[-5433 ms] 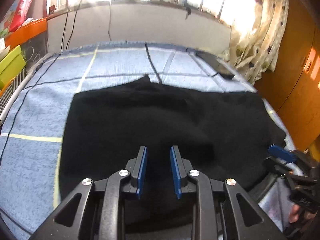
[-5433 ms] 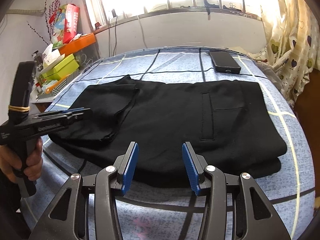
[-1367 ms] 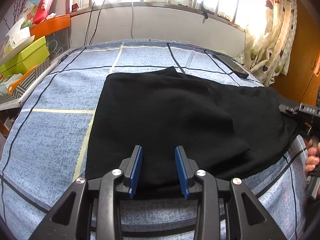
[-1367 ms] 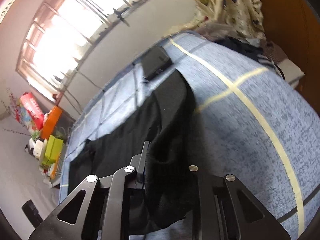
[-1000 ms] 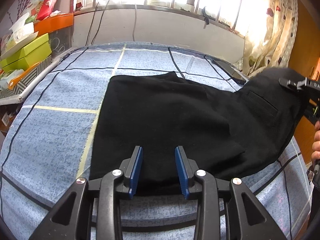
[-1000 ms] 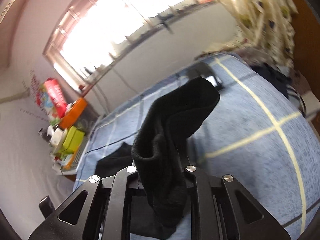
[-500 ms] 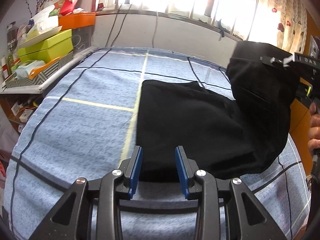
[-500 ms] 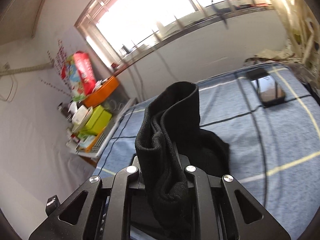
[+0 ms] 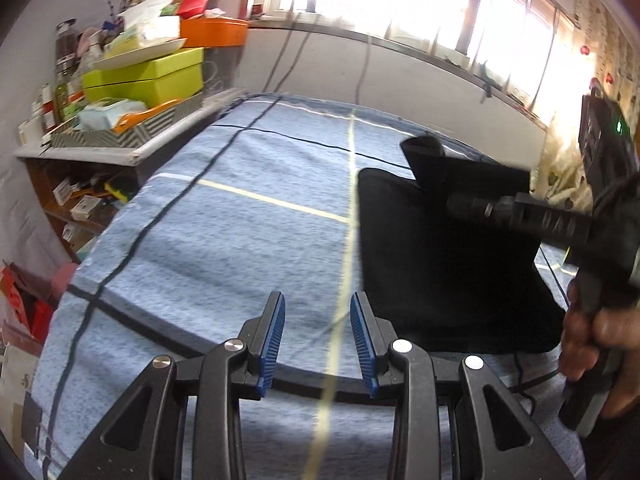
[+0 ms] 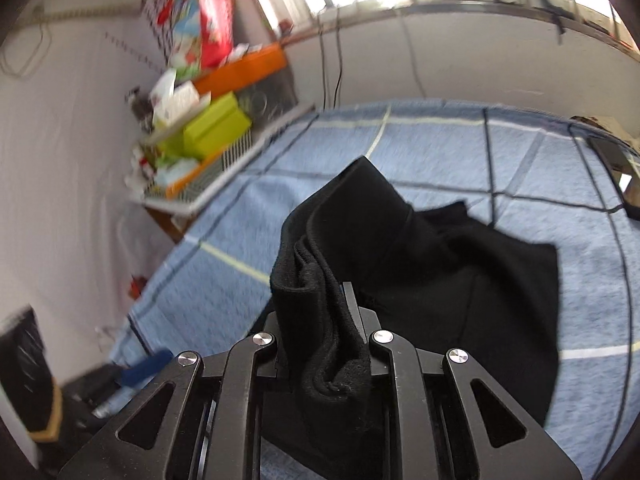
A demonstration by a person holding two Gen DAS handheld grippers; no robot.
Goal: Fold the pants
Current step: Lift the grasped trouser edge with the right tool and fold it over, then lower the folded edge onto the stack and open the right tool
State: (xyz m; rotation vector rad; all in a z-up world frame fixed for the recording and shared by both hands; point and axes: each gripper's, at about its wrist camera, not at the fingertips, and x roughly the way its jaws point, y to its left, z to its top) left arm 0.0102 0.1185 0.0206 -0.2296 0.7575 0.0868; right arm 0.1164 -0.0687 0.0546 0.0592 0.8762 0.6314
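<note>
Black pants (image 9: 440, 256) lie partly folded on a blue bedspread (image 9: 224, 232) crossed by dark and pale yellow lines, with most of the cloth resting flat toward the right side of the bed. One end of the pants is raised off the bed: a thick bunched band of fabric, several layers deep, is pinched in the right gripper (image 10: 324, 344), whose fingers are closed tight on it so that the cloth stands up between them and trails down to the flat part beyond. Seen from the left wrist camera, the right gripper reaches in from the right, over the flat cloth, with the lifted end pointing left toward the bare bedspread. The left gripper (image 9: 318, 340) hovers low over the near edge of the bed with its blue-padded fingers (image 9: 274, 340) parted and nothing between them; the nearest edge of the pants lies just to its right. The lifted end likely needs to travel leftward across the lower layer to complete the fold, so the right hand is the working one and the left is free to pin or smooth. A cluttered shelf (image 9: 120, 136) with green boxes (image 9: 148, 76) stands left of the bed, and a dark phone (image 10: 618, 168) lies far to the right.
</note>
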